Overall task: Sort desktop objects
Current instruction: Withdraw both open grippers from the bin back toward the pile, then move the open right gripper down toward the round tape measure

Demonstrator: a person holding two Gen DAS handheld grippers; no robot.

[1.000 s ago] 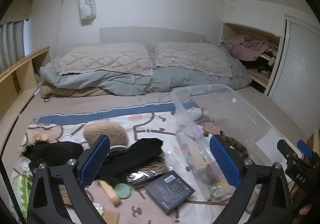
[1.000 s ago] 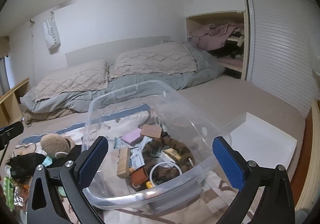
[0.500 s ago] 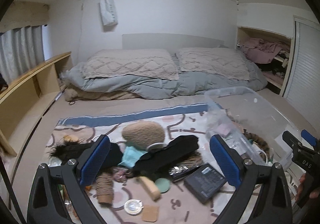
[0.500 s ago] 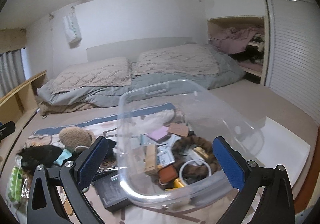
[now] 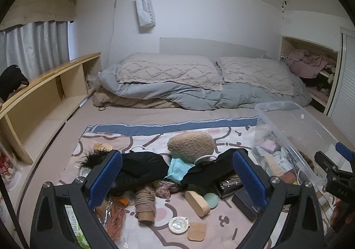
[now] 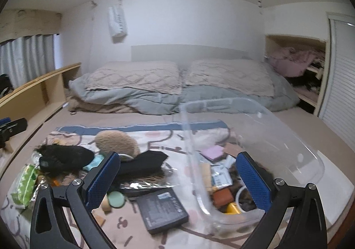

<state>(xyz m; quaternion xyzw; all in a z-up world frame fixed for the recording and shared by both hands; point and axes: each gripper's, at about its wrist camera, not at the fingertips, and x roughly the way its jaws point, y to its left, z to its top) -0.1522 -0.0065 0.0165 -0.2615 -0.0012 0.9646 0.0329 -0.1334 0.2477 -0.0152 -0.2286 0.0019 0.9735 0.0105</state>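
Observation:
Loose items lie on a patterned cloth [image 5: 199, 129] on the bed: a tan plush [image 5: 190, 143], black garments [image 5: 142, 165], a teal packet [image 5: 178, 168], a yarn roll [image 5: 145, 203], a dark box [image 6: 163, 210] and a green wipes pack [image 6: 24, 182]. A clear plastic bin [image 6: 255, 120] on the right holds several small items. My left gripper [image 5: 177, 180] is open and empty above the pile. My right gripper [image 6: 178, 180] is open and empty over the bin's left wall and the dark box.
Pillows and a grey duvet [image 5: 199, 91] lie at the bed's far end. A wooden shelf [image 5: 44, 84] runs along the left. A closet nook with clothes [image 5: 308, 67] and a louvred door are on the right. A white lid [image 6: 337, 193] lies right of the bin.
Both grippers have swung left and pulled back. The pile now fills the left wrist view, and the bin has shifted to the right in both views. Both stay open.

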